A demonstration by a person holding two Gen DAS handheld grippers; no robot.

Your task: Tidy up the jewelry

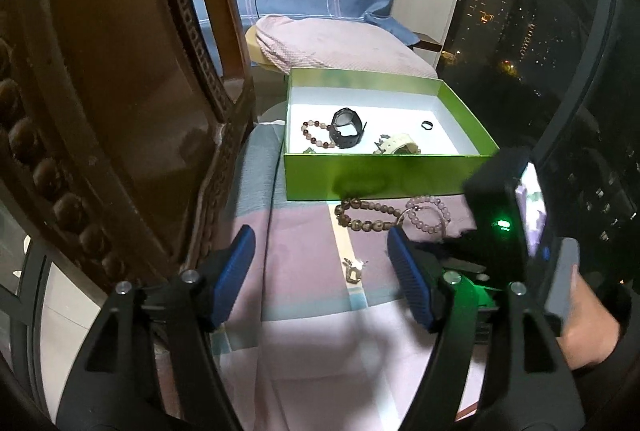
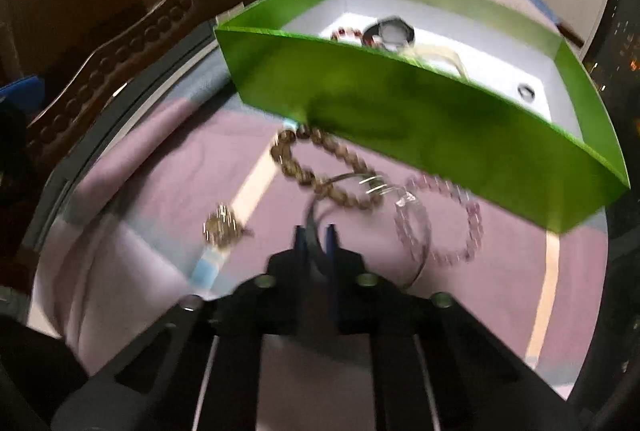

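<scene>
The right gripper [image 2: 316, 231] sits low over the pink bedspread [image 2: 160, 171], its fingers pinched on a thin wire bangle [image 2: 372, 183] whose loop runs forward and right from the tips. The green box [image 2: 420, 127] lies just beyond, so the carry is likely short, up and over its near wall. The left gripper [image 1: 320, 251] hovers near, fingers spread and empty, over a small charm [image 1: 354, 269]. Brown beads [image 1: 364, 217] and pink beads [image 1: 430, 213] lie against the box's near wall; a watch [image 1: 346, 129] lies inside.

Green box [image 1: 384, 175] holding watch [image 1: 346, 129], brown bead bracelet [image 1: 362, 217] outside — on bedspread
</scene>
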